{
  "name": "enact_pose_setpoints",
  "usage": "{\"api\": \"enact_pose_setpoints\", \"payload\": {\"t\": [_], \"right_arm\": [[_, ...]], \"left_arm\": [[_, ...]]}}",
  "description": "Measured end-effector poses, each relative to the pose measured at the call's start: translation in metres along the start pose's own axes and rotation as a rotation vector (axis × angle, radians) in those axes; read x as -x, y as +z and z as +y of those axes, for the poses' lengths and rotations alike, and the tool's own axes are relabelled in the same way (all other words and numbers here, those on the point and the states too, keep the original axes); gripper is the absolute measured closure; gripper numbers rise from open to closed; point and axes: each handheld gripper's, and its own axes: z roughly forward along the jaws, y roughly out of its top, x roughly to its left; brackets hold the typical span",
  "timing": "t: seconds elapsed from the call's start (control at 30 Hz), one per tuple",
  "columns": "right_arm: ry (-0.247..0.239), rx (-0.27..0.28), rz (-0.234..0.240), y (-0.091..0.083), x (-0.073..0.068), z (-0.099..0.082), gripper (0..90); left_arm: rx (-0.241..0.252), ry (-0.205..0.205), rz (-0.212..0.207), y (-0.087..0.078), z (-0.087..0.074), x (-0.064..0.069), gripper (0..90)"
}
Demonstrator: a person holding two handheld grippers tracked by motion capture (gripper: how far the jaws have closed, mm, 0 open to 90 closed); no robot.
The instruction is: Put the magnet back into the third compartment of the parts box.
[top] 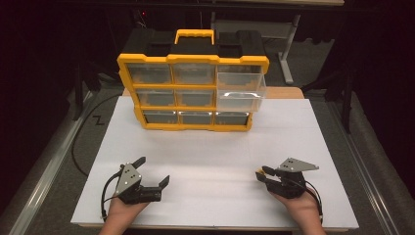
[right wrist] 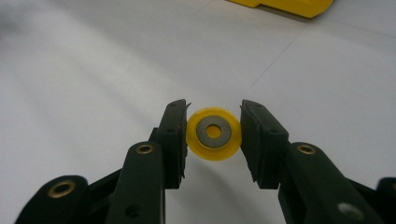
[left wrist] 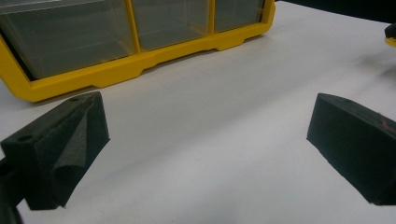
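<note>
The right tool is clamped on a small yellow wheel with a grey hub, held edge-on between its pads just above the white tabletop, likely so it can be carried. The left tool rests near the front edge, jaws wide apart and holding nothing. Well beyond both stands a yellow drawer cabinet; its top right clear drawer is pulled out, seemingly ready for the wheel.

Bare white table is left between the grippers; farther back, the way is blocked by the yellow drawer box.
</note>
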Motion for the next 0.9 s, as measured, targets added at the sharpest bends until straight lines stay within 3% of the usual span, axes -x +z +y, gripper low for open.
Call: {"api": "enact_pose_setpoints", "payload": {"t": [0.53, 0.9], "right_arm": [[-0.059, -0.082, -0.038, 0.012, -0.016, 0.01, 65.1], [-0.056, -0.168, -0.023, 0.01, -0.012, 0.018, 65.2]], "left_arm": [[-0.006, 0.015, 0.007, 0.001, -0.001, 0.0, 0.1], [-0.007, 0.021, 0.0, 0.003, 0.0, 0.001, 0.1]]}}
